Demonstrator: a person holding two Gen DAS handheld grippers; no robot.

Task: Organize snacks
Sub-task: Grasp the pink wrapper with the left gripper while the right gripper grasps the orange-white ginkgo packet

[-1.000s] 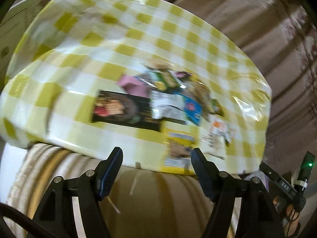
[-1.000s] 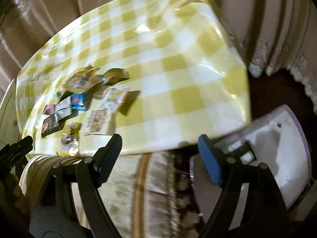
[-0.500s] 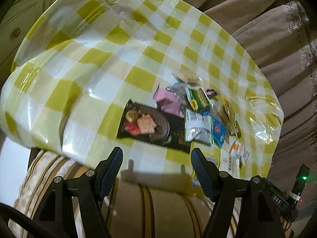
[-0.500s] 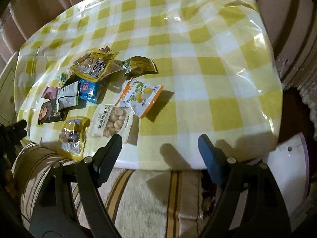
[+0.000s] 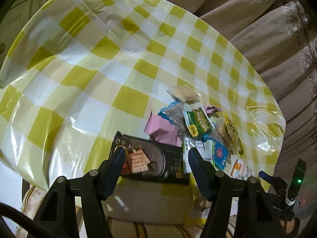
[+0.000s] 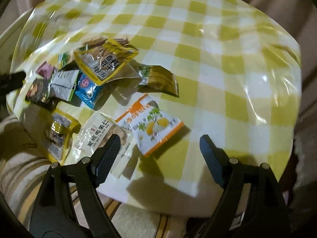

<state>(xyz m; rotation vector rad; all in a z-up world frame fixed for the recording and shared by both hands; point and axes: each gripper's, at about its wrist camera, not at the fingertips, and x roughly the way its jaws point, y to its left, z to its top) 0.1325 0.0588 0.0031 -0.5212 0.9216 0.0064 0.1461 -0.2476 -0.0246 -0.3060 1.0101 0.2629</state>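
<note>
Several snack packets lie in a heap on a table with a yellow-and-white checked cloth [image 5: 79,79]. My left gripper [image 5: 156,154] hovers at the near edge over a black cracker packet [image 5: 158,158]. Its jaws are closing and touch nothing. A pink packet [image 5: 160,130] and a green one [image 5: 200,123] lie just beyond. My right gripper [image 6: 160,140] hangs over the cloth [image 6: 218,59], its jaws opening with nothing held. An orange-and-white lemon packet [image 6: 150,123] lies just ahead of it, and a white nut packet [image 6: 99,132] lies by its left finger.
Brown curtains [image 5: 267,39] hang behind the table. A striped cushion [image 6: 17,158] sits below the near edge, and a white cabinet [image 5: 19,4] stands at the far left. A yellow packet [image 6: 107,61] and a gold-green one [image 6: 158,77] top the heap.
Both grippers have come in closer over the table's near edge and lower toward the packets. The right view has rolled level. The left jaws have narrowed a little.
</note>
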